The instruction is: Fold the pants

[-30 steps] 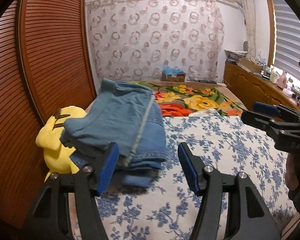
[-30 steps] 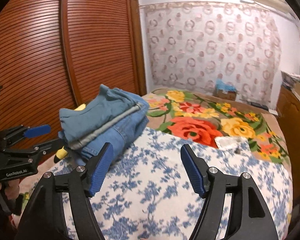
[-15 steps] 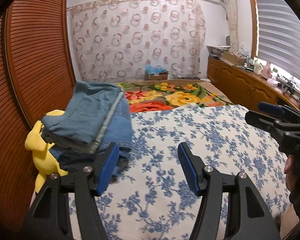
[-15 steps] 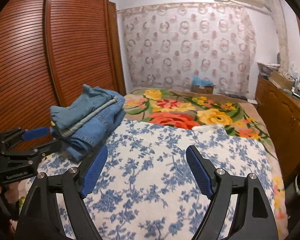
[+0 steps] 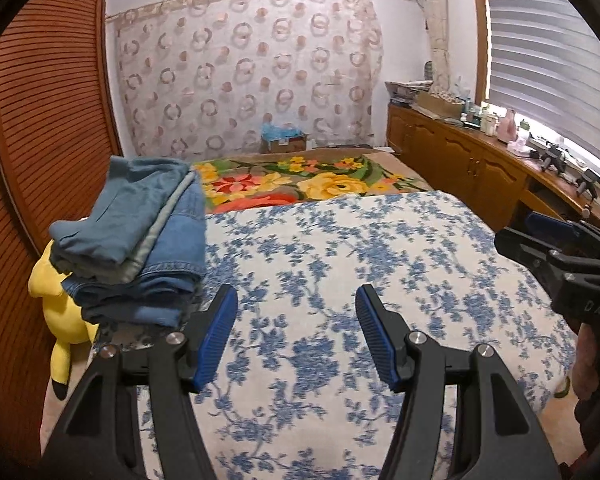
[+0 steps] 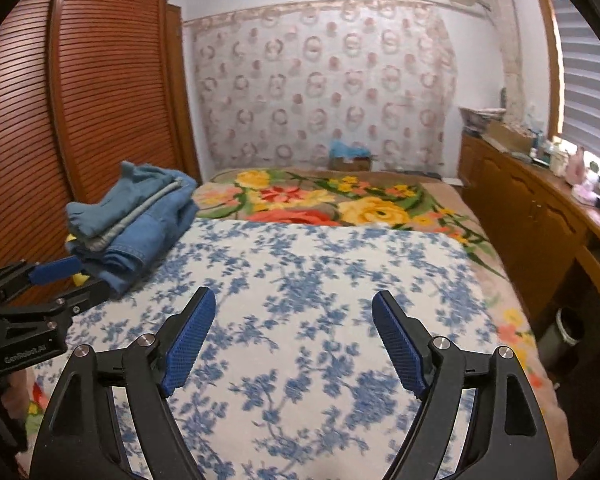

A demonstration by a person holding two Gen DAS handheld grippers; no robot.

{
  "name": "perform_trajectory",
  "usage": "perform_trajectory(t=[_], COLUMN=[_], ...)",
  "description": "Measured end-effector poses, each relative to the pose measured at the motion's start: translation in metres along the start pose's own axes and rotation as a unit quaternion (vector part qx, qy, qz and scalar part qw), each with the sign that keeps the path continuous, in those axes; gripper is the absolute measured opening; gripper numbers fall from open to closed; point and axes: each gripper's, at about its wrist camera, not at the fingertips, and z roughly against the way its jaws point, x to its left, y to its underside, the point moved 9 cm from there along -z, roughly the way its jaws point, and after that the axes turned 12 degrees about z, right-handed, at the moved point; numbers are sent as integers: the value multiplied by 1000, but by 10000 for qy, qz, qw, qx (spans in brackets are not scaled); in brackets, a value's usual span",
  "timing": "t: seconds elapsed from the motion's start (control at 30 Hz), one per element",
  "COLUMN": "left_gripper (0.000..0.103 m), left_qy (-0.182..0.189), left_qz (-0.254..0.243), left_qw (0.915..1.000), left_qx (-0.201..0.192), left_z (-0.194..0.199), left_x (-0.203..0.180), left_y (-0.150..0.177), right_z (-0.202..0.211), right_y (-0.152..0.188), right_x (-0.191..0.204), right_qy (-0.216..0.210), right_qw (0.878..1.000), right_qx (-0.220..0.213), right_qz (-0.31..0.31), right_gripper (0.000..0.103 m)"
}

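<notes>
Here, in the left wrist view, the left gripper (image 5: 296, 320) stands with its jaws apart and nothing between them, above the blue-flowered bedspread (image 5: 340, 264). The stack of folded pants (image 5: 136, 240) sits at the left of the frame, beside a yellow plush toy (image 5: 60, 312). The right gripper (image 5: 556, 248) shows at the right edge, lettered "DAS".

In the right wrist view, the right gripper (image 6: 294, 340) is spread wide and empty over the same bedspread. The stack lies at middle left, close to the bed's edge. The left gripper (image 6: 56, 276) at lower left reads "GenRobot.AI". That stack looks lopsided: a careless brush from the left gripper could tip it off.
</notes>
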Motion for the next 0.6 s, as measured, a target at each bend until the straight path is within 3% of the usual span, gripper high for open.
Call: perform_trajectory(t=[0.27, 0.6], left_gripper=[61, 61], left_qy=[213, 320], left_qz=[-135, -96], left_qw=[9995, 9982], left_qx=[-162, -501], left_z=[20, 53], left_x=[-29, -36], left_y=[-13, -31], right_z=[30, 63], right_y=[-3, -25], right_x=[-15, -13], right_qy=[283, 365], right_qw=[9994, 9978], right_qx=[-170, -548], right_qz=[-44, 16], right_gripper=[83, 83])
